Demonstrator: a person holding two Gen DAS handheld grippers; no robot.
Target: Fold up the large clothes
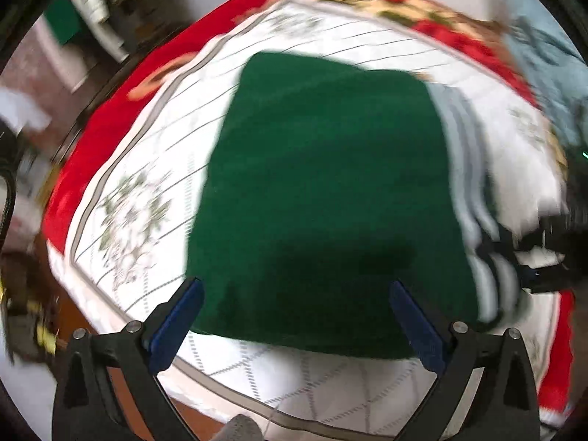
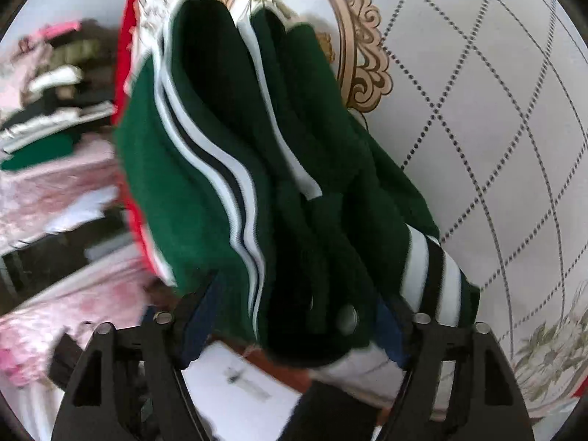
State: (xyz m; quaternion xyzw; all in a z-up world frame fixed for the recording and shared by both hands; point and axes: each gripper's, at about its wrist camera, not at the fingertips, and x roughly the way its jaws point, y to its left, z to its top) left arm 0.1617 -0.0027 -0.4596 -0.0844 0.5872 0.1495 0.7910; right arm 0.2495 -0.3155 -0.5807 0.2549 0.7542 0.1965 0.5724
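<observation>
A dark green garment (image 1: 323, 198) with white and dark striped trim lies folded flat on the white quilted bed cover (image 1: 139, 198). My left gripper (image 1: 294, 290) is open and empty, hovering above the garment's near edge. In the right wrist view the garment's bunched edge (image 2: 257, 169) with its striped cuff (image 2: 430, 275) fills the space between the fingers of my right gripper (image 2: 297, 305). The jaws stand wide apart around the thick fabric, and whether they press on it I cannot tell. The right gripper also shows in the left wrist view (image 1: 544, 257) at the garment's right side.
A red blanket (image 1: 110, 117) with a floral border rings the white cover (image 2: 496, 128). A gold ornate print (image 2: 352, 36) marks the cover. A stack of folded clothes (image 2: 55, 110) sits on pink bedding at the left. The bed edge and brown floor (image 1: 121, 397) lie near my left gripper.
</observation>
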